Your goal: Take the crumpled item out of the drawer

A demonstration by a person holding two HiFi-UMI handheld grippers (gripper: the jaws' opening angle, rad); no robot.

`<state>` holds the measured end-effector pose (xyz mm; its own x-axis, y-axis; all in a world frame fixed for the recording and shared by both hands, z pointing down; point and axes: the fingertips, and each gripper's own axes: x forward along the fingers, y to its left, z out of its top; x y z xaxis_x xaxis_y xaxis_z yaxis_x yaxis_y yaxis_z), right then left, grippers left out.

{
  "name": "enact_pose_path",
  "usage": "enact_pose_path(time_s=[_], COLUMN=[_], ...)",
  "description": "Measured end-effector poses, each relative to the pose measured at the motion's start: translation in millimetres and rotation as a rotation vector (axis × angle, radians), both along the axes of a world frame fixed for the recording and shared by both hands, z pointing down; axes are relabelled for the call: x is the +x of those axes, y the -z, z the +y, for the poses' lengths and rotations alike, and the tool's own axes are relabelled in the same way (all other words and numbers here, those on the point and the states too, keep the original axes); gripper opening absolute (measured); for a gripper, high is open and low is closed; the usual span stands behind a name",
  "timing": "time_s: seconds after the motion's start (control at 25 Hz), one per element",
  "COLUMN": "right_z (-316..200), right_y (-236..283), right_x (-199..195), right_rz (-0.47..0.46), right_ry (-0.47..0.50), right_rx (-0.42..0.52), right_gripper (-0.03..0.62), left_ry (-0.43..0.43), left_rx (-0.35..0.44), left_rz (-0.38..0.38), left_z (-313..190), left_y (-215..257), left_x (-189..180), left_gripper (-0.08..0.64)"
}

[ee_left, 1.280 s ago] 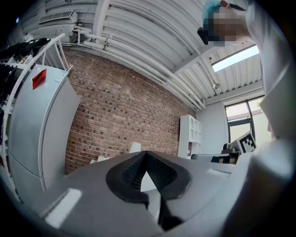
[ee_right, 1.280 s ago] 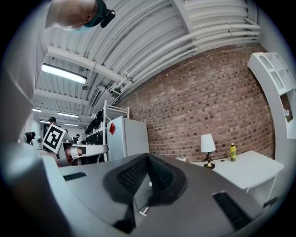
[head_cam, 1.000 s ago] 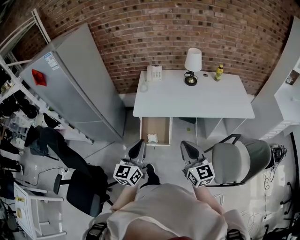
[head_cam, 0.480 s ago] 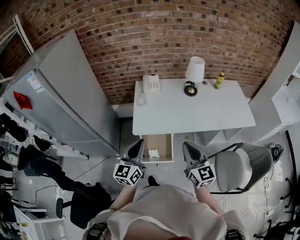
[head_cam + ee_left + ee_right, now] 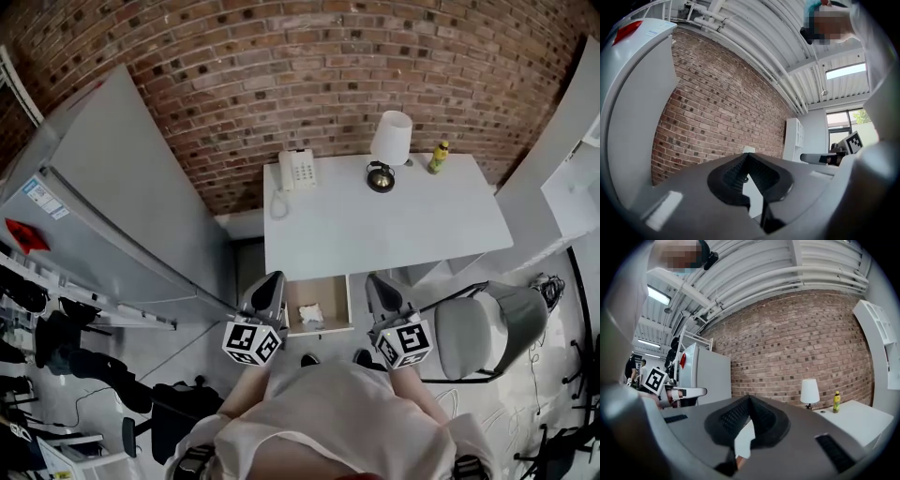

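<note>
The desk's wooden drawer point(image 5: 330, 292) stands pulled open in the head view, just below the white desk point(image 5: 384, 225). A small crumpled white item point(image 5: 310, 313) lies in it near the front. My left gripper point(image 5: 271, 281) hangs shut at the drawer's left side, level with it. My right gripper point(image 5: 376, 282) hangs shut at its right side. Neither holds anything. In the left gripper view the left gripper point(image 5: 746, 157) points at the brick wall, jaws together. The right gripper point(image 5: 749, 399) in its own view also has its jaws together, aimed at the wall and lamp.
On the desk stand a white phone point(image 5: 300, 170), a white lamp point(image 5: 390, 137) and a yellow bottle point(image 5: 437, 157). A tall grey fridge point(image 5: 112, 216) stands left of the desk. A grey chair point(image 5: 487, 326) sits to the right. Brick wall behind.
The person has stepped closer to the desk, so the drawer now lies right between the two grippers. Both grippers stayed shut and empty.
</note>
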<state>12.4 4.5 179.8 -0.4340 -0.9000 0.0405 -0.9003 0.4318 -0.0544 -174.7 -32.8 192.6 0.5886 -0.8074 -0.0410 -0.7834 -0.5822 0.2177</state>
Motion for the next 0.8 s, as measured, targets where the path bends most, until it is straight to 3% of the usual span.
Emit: enact_pose_path(time_s=[0.64,0.8], right_z=[-44,-49], right_y=[-26,-48], right_x=[45,49], right_rz=[0.000,-0.012], right_ry=[0.063,0.086], right_rx=[-0.085,-0.131], right_gripper=[-0.012,-0.012], left_ry=[0.118,0.128], left_rx=[-0.071,-0.132], left_rz=[-0.021,-0.045], left_z=[-24,-27], left_y=[-24,-49], left_x=[29,33], left_gripper=[0.009,0.011])
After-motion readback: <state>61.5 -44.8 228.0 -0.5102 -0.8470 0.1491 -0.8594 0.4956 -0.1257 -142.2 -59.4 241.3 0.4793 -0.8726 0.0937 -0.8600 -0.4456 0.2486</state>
